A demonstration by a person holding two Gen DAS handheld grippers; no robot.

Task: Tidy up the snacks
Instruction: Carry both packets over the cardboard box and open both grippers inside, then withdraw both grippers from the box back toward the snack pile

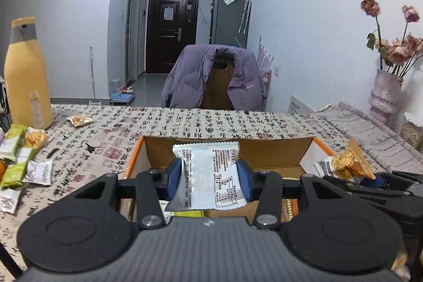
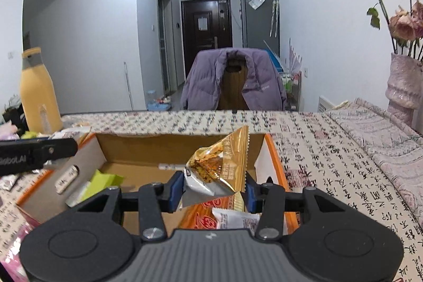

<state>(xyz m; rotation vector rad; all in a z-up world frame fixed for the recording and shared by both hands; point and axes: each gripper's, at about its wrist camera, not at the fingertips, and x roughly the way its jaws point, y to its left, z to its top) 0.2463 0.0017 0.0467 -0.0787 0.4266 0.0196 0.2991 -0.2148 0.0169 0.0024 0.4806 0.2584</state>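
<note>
My left gripper (image 1: 210, 183) is shut on a silver-white snack packet (image 1: 211, 176) and holds it over the open cardboard box (image 1: 277, 149) with orange edges. My right gripper (image 2: 213, 192) is shut on a gold snack packet (image 2: 222, 163) and holds it above the same box (image 2: 164, 149). That gold packet and the right gripper also show at the right of the left wrist view (image 1: 349, 163). Inside the box lie a green packet (image 2: 103, 180), an orange packet (image 2: 203, 218) and a white packet (image 2: 238, 220).
Several loose snack packets (image 1: 21, 163) lie on the patterned tablecloth at the left, near a tall yellow bottle (image 1: 26, 78). One small packet (image 1: 80, 120) lies further back. A chair with a purple jacket (image 1: 214, 78) stands behind the table. A vase with dried roses (image 1: 386, 94) stands at the right.
</note>
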